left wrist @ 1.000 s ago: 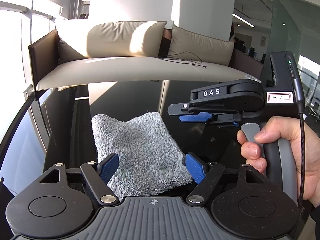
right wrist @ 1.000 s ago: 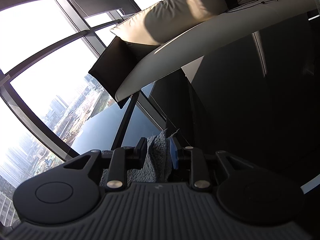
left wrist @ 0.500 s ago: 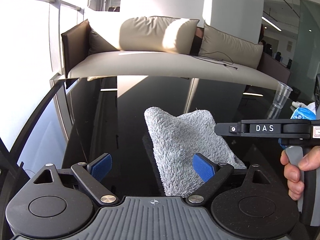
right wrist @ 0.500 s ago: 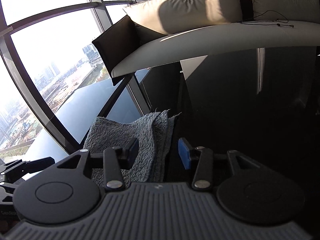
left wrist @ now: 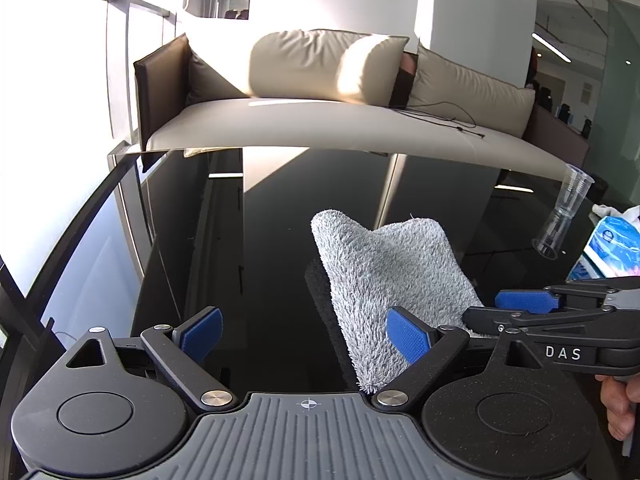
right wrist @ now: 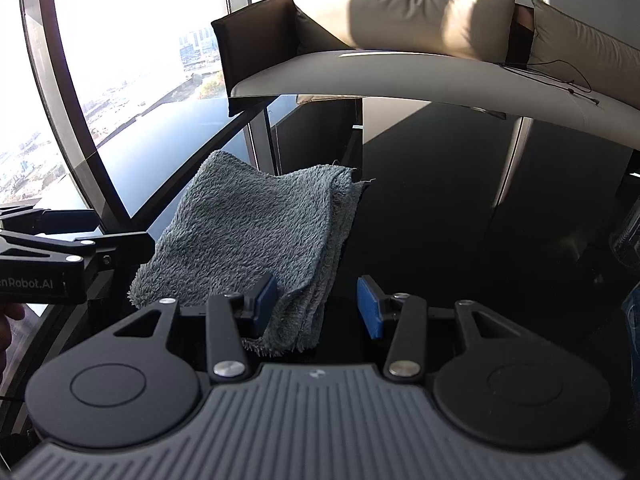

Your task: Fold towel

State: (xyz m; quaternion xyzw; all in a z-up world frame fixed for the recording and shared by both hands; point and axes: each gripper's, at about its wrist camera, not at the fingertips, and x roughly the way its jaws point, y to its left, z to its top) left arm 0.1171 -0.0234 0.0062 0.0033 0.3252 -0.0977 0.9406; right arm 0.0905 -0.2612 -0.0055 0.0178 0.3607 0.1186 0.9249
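One folded towel (left wrist: 384,272); two tongs, both spread.

My left wrist camera looks forward, low over a glossy black table (left wrist: 272,240), close to the grey towel (left wrist: 384,272), facing a beige sofa (left wrist: 320,128). My right wrist camera looks the same way from further right, angled toward the windows (right wrist: 120,60). Both views share towel, table and sofa.
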